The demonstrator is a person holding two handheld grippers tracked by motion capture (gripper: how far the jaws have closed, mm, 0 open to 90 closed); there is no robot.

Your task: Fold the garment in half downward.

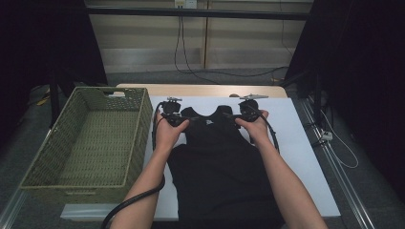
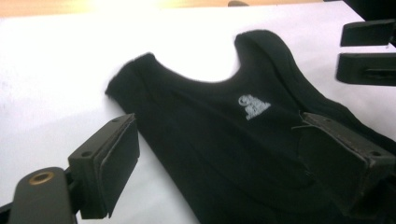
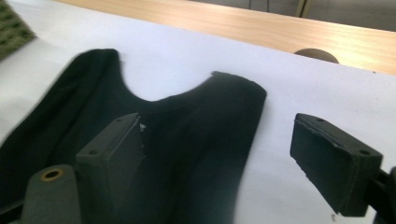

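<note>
A black sleeveless top (image 1: 219, 162) lies flat on the white sheet (image 1: 296, 143), neck and straps at the far end, with a small white logo (image 2: 253, 107) below the neckline. My left gripper (image 1: 177, 117) hovers at the top's left shoulder strap (image 2: 135, 74); its jaws stand wide apart over the fabric (image 2: 210, 140) without pinching it. My right gripper (image 1: 243, 114) is at the right shoulder strap (image 3: 233, 107), jaws also wide, one over the cloth and one over the white sheet (image 3: 289, 88). The right gripper's jaws also appear at the left gripper view's right edge.
A green woven basket (image 1: 138, 129) stands left of the sheet, close beside my left hand. The wooden table edge (image 1: 200, 90) runs behind the sheet. Cables trail from both grippers; one loops down by the left forearm.
</note>
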